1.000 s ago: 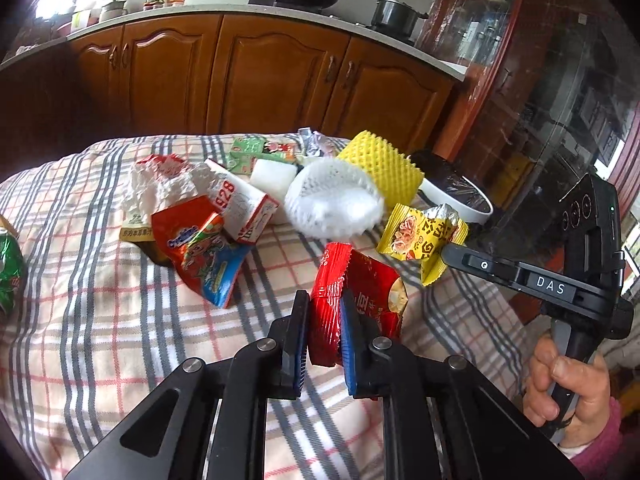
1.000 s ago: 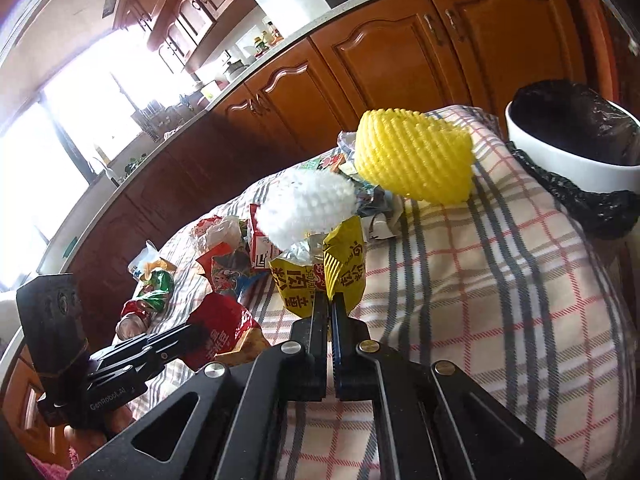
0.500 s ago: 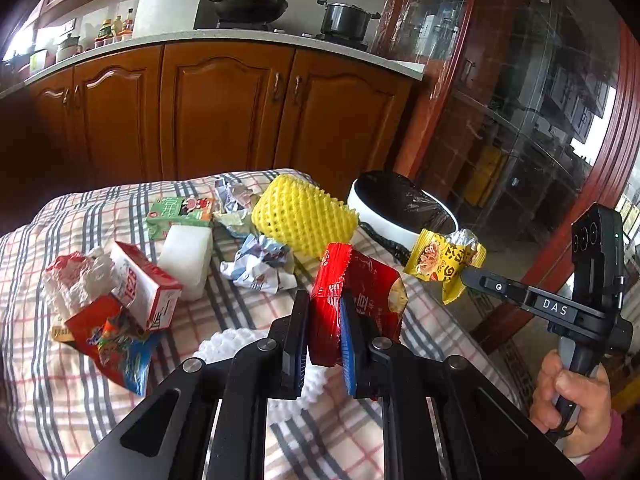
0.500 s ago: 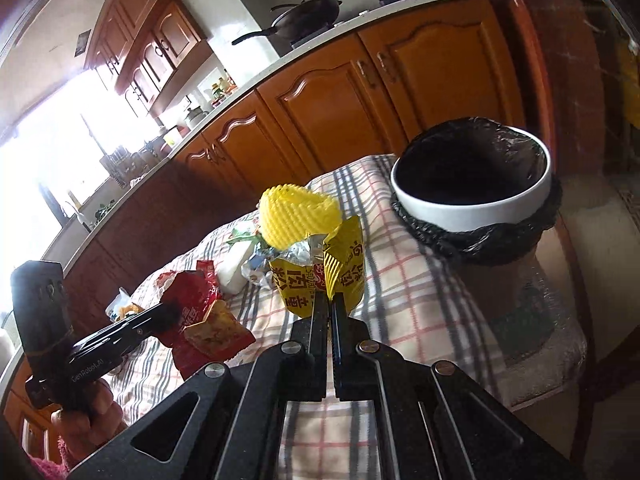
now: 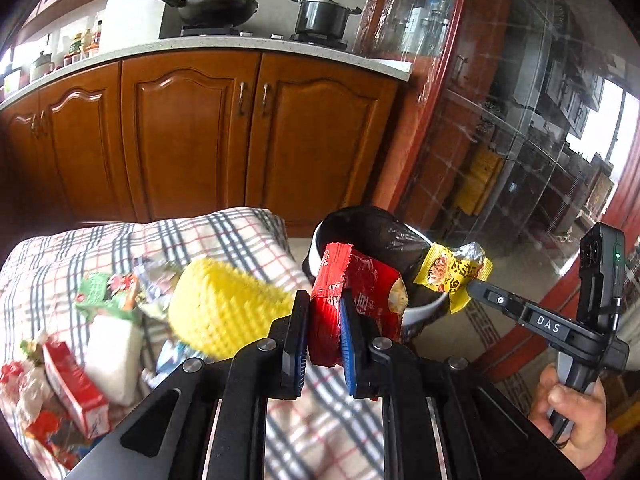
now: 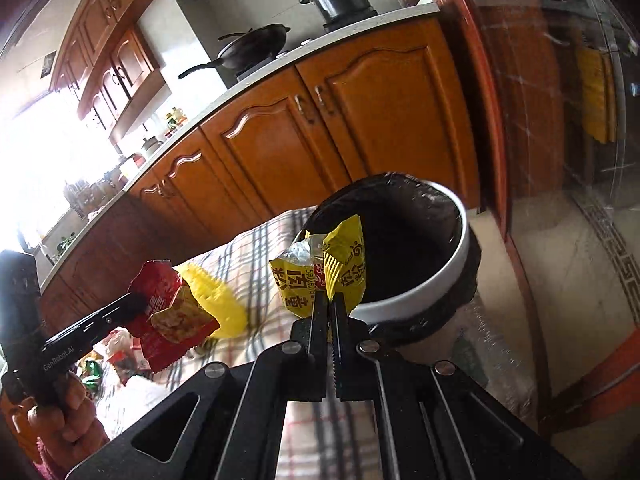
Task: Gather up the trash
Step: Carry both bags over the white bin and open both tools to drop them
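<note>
Red crinkled foil snack packet [image 5: 352,300]: pinched upright in left gripper [image 5: 324,332], near rim of white round bin lined with black bag [image 6: 448,280]. Yellow printed foil sachet [image 6: 320,272]: clamped in right gripper [image 6: 330,308], before bin mouth. Checked tablecloth [image 5: 224,236], left: yellow foam fruit net [image 5: 224,308], other wrappers.

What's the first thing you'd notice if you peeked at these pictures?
Two crinkly snack wrappers held up in the air: a red wrapper pinched in the left gripper, and a yellow wrapper pinched in the right gripper. Just behind them sits a white bin with a black bag inside, beside the checked tablecloth.
</note>
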The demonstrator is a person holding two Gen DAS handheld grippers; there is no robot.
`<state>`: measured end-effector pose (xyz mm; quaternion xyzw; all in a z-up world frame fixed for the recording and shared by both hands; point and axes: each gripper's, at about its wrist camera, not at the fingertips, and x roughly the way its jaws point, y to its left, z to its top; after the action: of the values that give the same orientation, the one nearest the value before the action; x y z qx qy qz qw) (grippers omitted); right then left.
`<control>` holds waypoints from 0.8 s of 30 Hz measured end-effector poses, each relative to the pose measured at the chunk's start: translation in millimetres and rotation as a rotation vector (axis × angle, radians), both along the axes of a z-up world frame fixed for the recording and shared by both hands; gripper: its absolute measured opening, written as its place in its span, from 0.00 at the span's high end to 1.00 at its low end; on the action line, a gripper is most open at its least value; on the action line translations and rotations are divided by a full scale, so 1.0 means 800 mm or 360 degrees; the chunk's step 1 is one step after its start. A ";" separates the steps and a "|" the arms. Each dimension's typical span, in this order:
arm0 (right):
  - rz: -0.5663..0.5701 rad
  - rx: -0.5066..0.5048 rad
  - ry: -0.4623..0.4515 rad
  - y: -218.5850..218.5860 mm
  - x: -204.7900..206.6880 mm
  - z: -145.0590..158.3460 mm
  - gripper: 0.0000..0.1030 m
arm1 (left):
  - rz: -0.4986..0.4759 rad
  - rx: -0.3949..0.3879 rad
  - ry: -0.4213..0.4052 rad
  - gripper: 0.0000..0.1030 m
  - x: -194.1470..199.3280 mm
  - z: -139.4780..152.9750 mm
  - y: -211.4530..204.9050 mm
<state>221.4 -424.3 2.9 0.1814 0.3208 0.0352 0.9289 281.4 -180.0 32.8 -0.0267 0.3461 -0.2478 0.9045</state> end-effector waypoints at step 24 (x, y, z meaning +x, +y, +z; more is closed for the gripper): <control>0.0001 -0.0154 0.0256 -0.064 0.110 -0.029 0.94 | -0.0034 0.0256 0.0173 0.86 0.177 -0.068 -0.171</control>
<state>309.1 -475.4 -20.4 0.1386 0.3959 0.0053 0.9078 423.2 -316.9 -21.7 0.0364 0.4136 -0.2271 0.8809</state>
